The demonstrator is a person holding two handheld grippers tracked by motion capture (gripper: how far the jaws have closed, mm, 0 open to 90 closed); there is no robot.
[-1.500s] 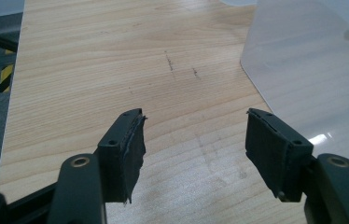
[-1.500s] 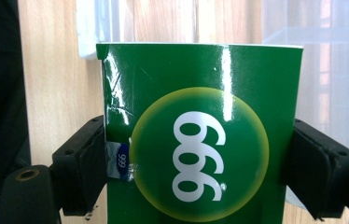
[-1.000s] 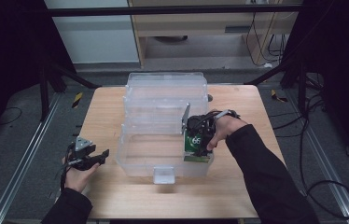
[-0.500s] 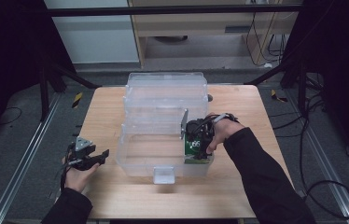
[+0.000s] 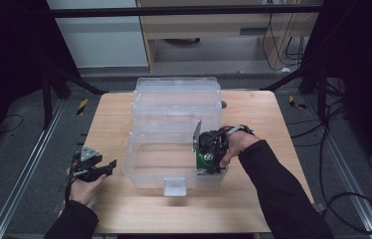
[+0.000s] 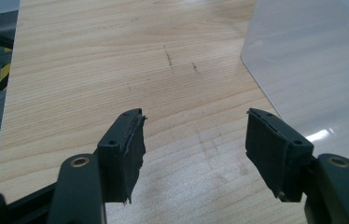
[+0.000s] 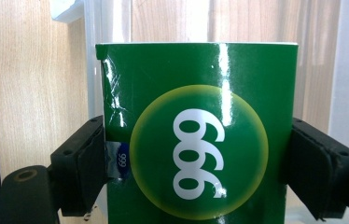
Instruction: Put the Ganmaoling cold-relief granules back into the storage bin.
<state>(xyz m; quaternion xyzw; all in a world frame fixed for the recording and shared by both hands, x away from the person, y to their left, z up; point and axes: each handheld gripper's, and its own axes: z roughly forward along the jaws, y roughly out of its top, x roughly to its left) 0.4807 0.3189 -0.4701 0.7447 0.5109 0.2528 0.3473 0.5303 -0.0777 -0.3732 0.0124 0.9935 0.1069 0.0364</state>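
Both arms are in dark, near-black long sleeves. The left gripper (image 5: 105, 167) is a black frame topped by a grey three-cornered plate (image 5: 89, 153) with small holes at its corners. Seen close, its two jaws are thick black blocks — each faced with a dark pad (image 6: 134, 154), the left one's edge frayed — bolted on with small screws and hinged on brass-coloured pins. The right gripper (image 5: 209, 160) is black too, with a black cable (image 5: 224, 132) looping over the hand and a grey plate (image 5: 196, 135) standing on edge.
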